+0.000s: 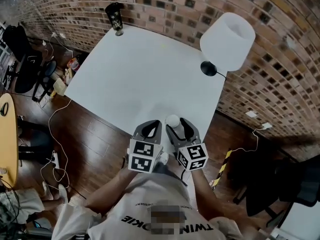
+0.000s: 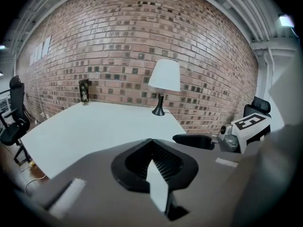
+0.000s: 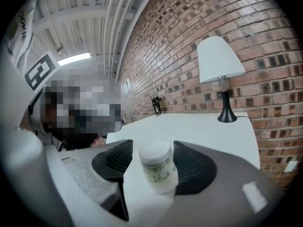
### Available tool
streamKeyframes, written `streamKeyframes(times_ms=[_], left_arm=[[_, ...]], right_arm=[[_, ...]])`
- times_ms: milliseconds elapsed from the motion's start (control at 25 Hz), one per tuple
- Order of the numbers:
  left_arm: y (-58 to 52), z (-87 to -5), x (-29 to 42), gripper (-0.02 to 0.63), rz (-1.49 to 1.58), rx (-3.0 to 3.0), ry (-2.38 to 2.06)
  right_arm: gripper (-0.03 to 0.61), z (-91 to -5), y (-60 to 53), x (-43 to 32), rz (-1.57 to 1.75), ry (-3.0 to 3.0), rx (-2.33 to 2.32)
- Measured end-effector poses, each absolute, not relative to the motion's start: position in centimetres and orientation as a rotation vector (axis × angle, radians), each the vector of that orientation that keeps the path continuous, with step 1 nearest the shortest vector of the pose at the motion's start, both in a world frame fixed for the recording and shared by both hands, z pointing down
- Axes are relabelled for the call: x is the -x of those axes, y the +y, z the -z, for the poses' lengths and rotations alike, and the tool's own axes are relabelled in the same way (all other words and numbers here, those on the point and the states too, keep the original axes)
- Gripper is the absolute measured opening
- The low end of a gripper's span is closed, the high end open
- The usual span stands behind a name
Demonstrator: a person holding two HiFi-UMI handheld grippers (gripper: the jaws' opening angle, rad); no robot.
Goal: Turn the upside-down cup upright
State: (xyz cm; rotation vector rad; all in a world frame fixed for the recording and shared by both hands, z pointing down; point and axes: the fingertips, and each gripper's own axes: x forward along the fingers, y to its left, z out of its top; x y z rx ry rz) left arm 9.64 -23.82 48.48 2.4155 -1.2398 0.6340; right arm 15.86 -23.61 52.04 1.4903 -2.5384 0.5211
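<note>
A small white cup (image 3: pixel 157 167) with green print stands base-up on the white table (image 1: pixel 140 69), close to its near edge. In the head view the cup (image 1: pixel 172 120) shows as a white cap between the right gripper's fingers. My right gripper (image 3: pixel 152 145) is open around it: the right pad touches the cup's side and a narrow gap shows on the left. My left gripper (image 1: pixel 151 128) hovers just left of it, jaws shut and empty, its pads (image 2: pixel 163 162) meeting at the tips.
A white-shaded lamp (image 1: pixel 227 39) with a black base stands at the table's far right by the brick wall. A dark tumbler (image 1: pixel 115 16) sits at the far left corner. Office chairs (image 1: pixel 20 54), a round wooden table (image 1: pixel 7 134) and floor cables lie to the left.
</note>
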Motion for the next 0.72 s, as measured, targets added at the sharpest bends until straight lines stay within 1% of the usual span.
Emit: streamKeyframes(times_ms=[200, 320, 360, 440, 480, 720], left_arm=[[-22.8, -48.7, -8.6, 0.005, -0.62, -2.388, -1.293], [-21.5, -48.7, -8.1, 0.005, -0.603, -2.382, -1.303], [-20.9, -48.7, -8.0, 0.005, -0.596, -2.383, -1.299], [-19.6, -48.6, -7.5, 0.005, -0.581, -2.386, -1.29], [-19.0, -48.4, -7.2, 0.005, -0.572, -2.39, -1.289], [-13.0, -47.7, -5.0, 0.005, -0.527, -2.439, -1.242]], right_arm=[[0.259, -50.2, -22.8, -15.7, -0.52, -2.541, -1.478], [0.248, -49.6, -21.6, -15.3, -0.513, -2.498, -1.471], [0.229, -49.4, -21.1, -15.2, -0.509, -2.485, -1.474], [0.151, -48.8, -19.9, -14.7, -0.5, -2.472, -1.483], [0.133, -48.5, -19.2, -14.4, -0.495, -2.467, -1.486], [0.116, -47.4, -13.6, -11.3, -0.454, -2.427, -1.506]])
